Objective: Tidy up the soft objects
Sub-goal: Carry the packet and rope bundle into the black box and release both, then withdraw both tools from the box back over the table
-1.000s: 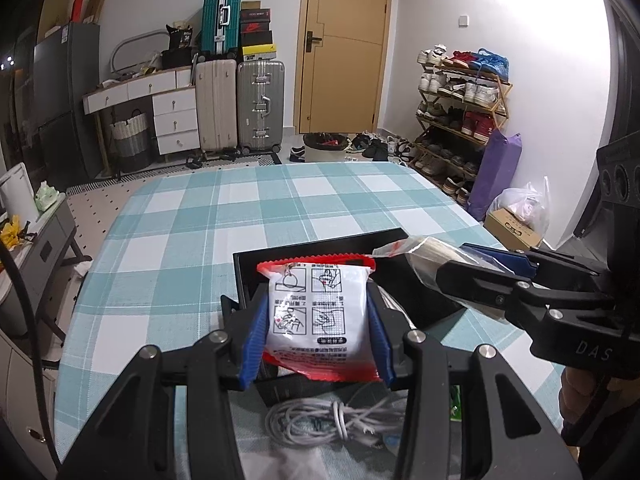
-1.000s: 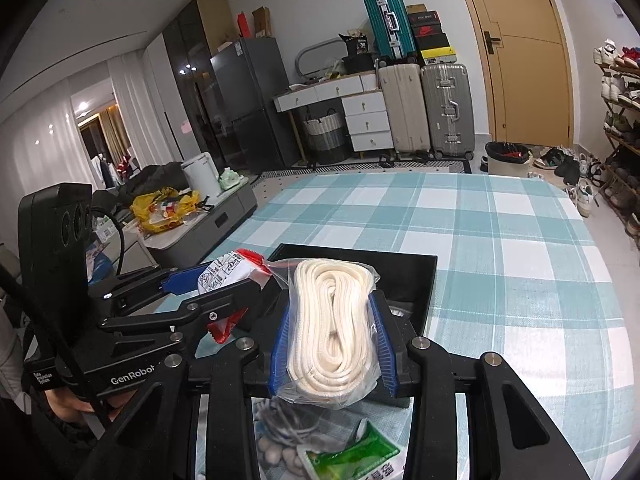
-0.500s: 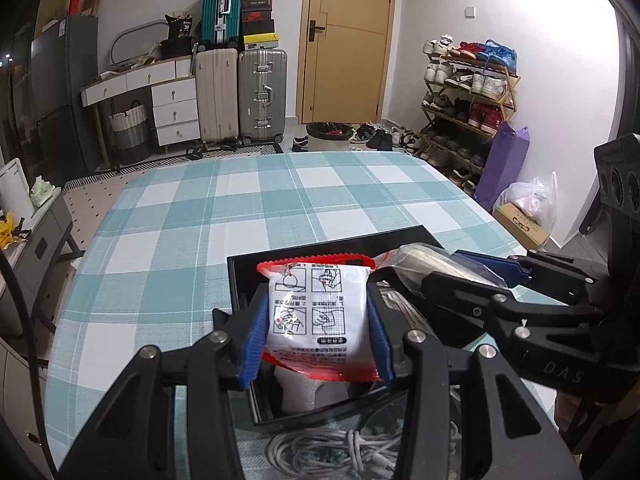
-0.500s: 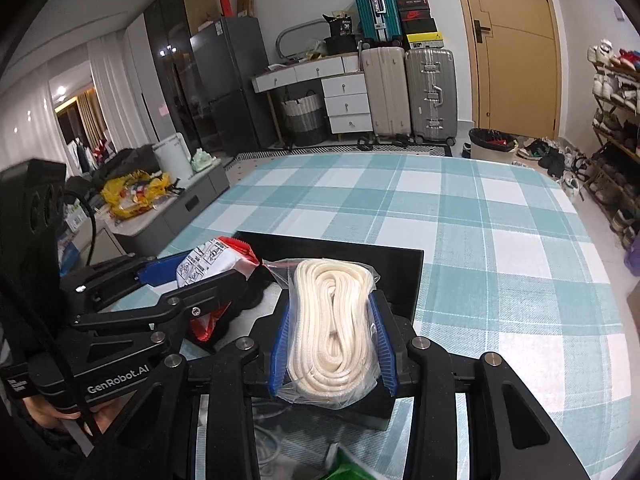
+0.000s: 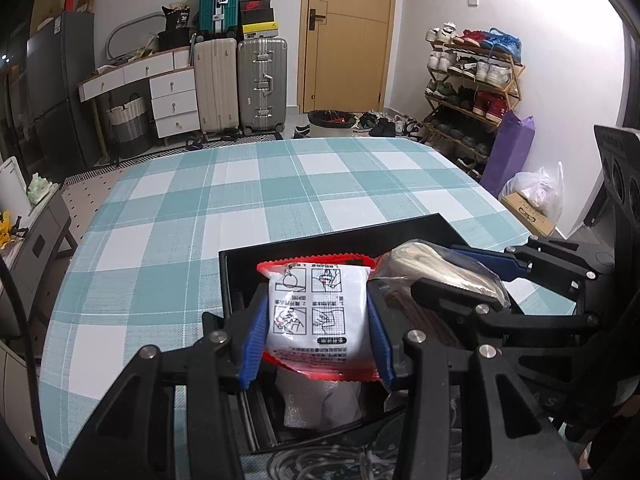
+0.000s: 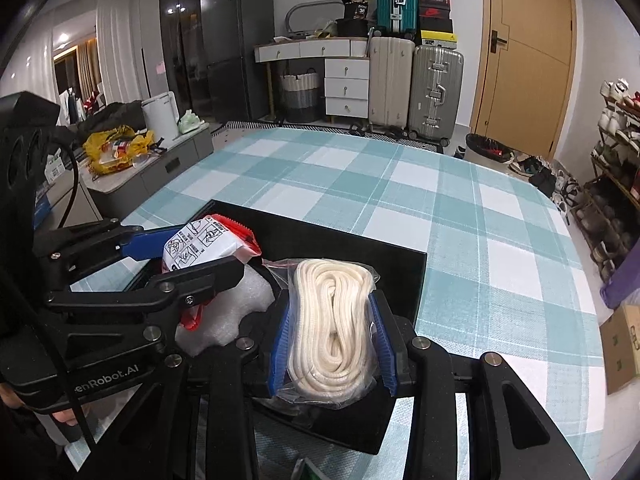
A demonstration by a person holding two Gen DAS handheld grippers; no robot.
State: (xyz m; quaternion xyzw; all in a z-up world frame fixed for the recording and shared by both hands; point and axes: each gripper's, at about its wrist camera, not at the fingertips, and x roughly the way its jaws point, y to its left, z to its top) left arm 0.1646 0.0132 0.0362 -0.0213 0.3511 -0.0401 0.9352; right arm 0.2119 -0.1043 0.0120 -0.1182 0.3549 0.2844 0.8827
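Note:
My left gripper [image 5: 318,334] is shut on a white packet with red edges [image 5: 318,316], held over the black box [image 5: 328,236] on the checked table. My right gripper [image 6: 331,340] is shut on a clear bag of coiled white rope [image 6: 330,320], also over the black box [image 6: 348,240]. A piece of white bubble wrap [image 6: 232,312] lies inside the box beneath the packet [image 6: 204,240]. In the left wrist view the rope bag [image 5: 436,268] and right gripper sit just to the right of my packet.
Grey cables [image 5: 332,460] lie on the cloth in front of the box. The teal checked tablecloth [image 5: 280,188] stretches beyond it. Suitcases [image 5: 240,80], a drawer unit and a shoe rack [image 5: 468,88] stand across the room. A green packet [image 6: 308,472] peeks at the near edge.
Both grippers have moved forward and lower over the black box, carrying the packet and the rope bag. The bubble wrap inside the box has come into view beneath them.

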